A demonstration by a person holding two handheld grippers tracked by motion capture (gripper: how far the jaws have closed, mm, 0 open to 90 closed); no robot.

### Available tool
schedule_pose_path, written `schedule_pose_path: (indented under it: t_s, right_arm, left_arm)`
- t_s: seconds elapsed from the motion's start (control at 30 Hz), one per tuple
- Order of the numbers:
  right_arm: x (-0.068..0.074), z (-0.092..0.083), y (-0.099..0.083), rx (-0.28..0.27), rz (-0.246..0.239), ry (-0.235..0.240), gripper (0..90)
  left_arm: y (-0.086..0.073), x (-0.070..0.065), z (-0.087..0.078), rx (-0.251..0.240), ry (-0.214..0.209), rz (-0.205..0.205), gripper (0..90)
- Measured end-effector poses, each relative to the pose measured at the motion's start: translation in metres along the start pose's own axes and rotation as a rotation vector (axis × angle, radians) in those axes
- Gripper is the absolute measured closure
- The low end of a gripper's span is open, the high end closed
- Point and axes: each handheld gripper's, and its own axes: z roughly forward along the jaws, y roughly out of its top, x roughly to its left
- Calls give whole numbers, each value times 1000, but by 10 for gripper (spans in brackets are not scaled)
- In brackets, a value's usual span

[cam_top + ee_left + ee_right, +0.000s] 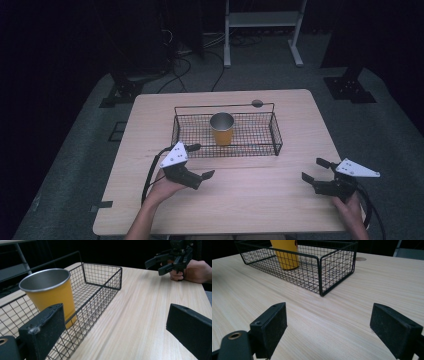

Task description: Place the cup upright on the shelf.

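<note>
Closing in on the yellow cup (222, 129), upright inside the wire basket (275, 134) mid-table. Left gripper (200, 161) spread wide, empty, just beside the basket's near wall. Right gripper (316, 169) wide too, parked well apart. Next, probably: up over the rim, down around the cup.

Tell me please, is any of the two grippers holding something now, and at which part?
Nothing is held. The left gripper and the right gripper both have open, empty jaws above the table. The yellow cup stands untouched in the wire basket.
</note>
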Motion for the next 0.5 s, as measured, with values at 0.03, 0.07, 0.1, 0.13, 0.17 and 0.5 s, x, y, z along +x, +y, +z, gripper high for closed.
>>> schedule_pose_path:
  t_s: [0.03, 0.07, 0.1, 0.13, 0.17, 0.5]
  right_arm:
    - [0, 0, 0, 1, 0, 0, 131]
    - [0, 0, 0, 0, -1, 0, 131]
    - [0, 0, 0, 0, 0, -1, 131]
    - [0, 0, 0, 0, 1, -1, 131]
    - [0, 0, 0, 0, 1, -1, 131]
    - [0, 0, 0, 1, 1, -3, 131]
  left_arm:
    - [-1, 0, -1, -2, 0, -2, 16]
    - [-2, -1, -3, -2, 1, -4, 16]
    - [-3, -1, -4, -4, 4, -4, 16]
    - [-4, -2, -5, -4, 5, -6, 16]
    - [-5, -3, -6, -3, 5, -4, 16]
    - [-17, -12, -15, -7, 20, -12, 16]
